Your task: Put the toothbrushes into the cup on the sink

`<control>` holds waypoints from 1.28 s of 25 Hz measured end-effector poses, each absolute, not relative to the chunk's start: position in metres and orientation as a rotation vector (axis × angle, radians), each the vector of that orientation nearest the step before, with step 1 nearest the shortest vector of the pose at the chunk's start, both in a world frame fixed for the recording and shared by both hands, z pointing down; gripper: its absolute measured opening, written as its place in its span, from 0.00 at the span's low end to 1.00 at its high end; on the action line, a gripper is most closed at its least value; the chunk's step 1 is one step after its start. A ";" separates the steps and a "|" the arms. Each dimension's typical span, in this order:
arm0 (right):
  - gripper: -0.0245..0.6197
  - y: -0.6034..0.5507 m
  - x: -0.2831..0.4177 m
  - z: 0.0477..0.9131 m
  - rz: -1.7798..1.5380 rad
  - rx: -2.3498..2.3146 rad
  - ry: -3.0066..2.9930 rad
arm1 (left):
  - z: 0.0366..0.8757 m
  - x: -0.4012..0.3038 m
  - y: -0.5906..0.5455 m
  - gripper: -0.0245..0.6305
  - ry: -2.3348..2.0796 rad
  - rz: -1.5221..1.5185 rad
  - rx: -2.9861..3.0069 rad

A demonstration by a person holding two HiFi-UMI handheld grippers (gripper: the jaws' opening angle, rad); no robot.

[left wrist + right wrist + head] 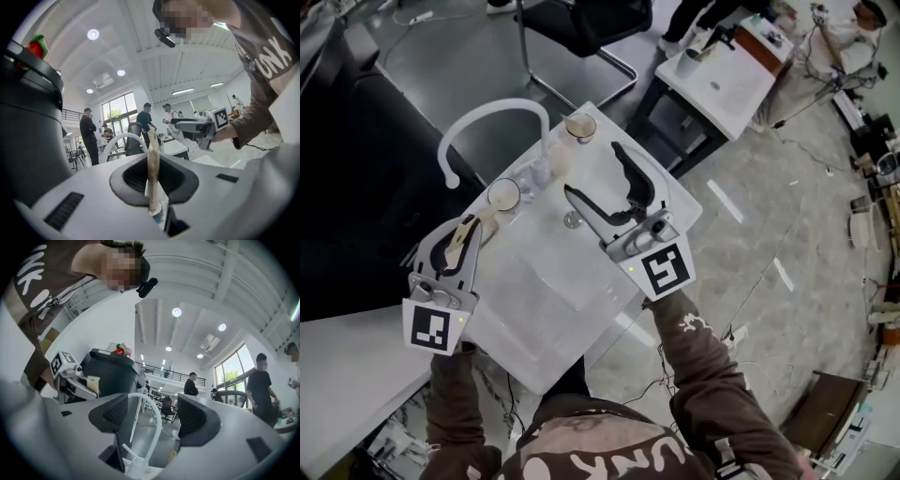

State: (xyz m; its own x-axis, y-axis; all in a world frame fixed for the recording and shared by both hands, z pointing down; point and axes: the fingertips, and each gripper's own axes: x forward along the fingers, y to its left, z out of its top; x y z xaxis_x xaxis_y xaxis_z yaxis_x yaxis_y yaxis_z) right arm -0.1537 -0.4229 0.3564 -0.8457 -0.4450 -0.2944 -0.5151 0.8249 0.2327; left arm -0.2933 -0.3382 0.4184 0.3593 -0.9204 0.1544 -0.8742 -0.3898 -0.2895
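Clamping a toothbrush [153,164], the left gripper [471,225] hovers beside a cup [503,194] — right gripper [592,169] fingers apart, empty.

The left gripper's [153,174] jaws were clamped on a pale toothbrush [153,152] standing upright between them, with a white arched faucet [123,138] behind and the right gripper [198,127] held farther right.
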 end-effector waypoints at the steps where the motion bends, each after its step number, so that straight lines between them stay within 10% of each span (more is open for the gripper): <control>1: 0.53 -0.416 -0.153 0.354 0.447 -0.732 2.781 | 0.423 -0.296 -0.347 0.08 1.645 -0.425 -2.464; 25: 0.53 -0.390 -0.118 0.348 0.466 -0.779 2.794 | 0.549 -0.297 -0.433 0.09 1.554 -0.543 -2.538; 32: 0.53 -0.370 -0.108 0.344 0.473 -0.803 2.784 | 0.491 -0.280 -0.404 0.31 1.509 -0.396 -2.518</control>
State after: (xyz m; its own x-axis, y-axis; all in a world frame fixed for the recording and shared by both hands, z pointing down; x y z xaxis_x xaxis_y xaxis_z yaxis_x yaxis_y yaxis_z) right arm -0.1084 -0.3703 0.3442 -0.8309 -0.4801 -0.2813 -0.5461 0.8006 0.2466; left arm -0.2795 -0.4042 0.4906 0.4497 -0.8829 0.1349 -0.8353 -0.4692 -0.2865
